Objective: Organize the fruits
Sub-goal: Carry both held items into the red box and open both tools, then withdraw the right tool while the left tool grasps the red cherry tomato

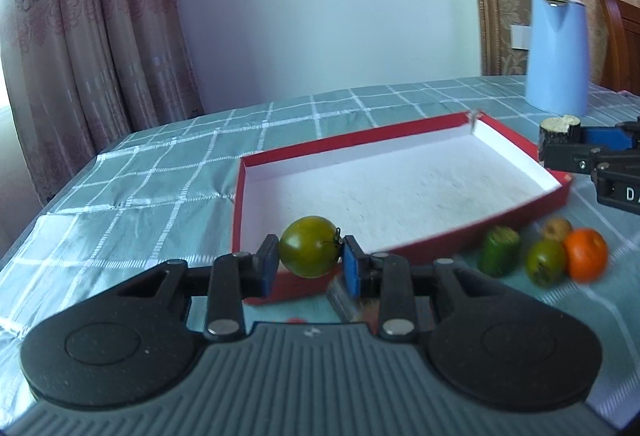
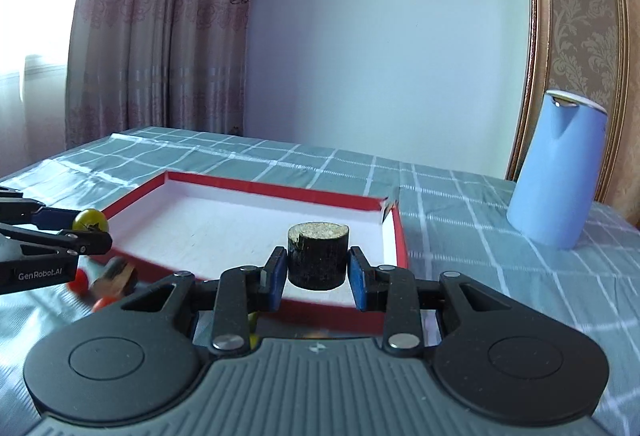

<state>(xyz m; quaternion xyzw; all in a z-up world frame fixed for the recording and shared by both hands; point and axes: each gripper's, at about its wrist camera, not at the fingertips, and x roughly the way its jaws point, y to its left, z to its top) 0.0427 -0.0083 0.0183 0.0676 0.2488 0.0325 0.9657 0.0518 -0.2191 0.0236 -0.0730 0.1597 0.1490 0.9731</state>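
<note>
Left hand-held gripper point(image 1: 310, 262) pinches the round green tomato point(image 1: 310, 246) just before the red box point(image 1: 400, 191); such a smooth ball could squirt free and roll off the tabletop point(image 1: 160, 175).

A box point(image 1: 400, 187) lay on the table point(image 1: 140, 187), and a kettle point(image 1: 557, 53) stood behind its right corner. Four fruits point(image 1: 546, 266) sat together before the box on the right. Each gripper held one piece up by the box's front edge.

Soft daylight came through the curtain point(image 1: 80, 35) at the left; fisheye edges bent, and the near fruits point(image 1: 560, 256) were motion-blurred.
</note>
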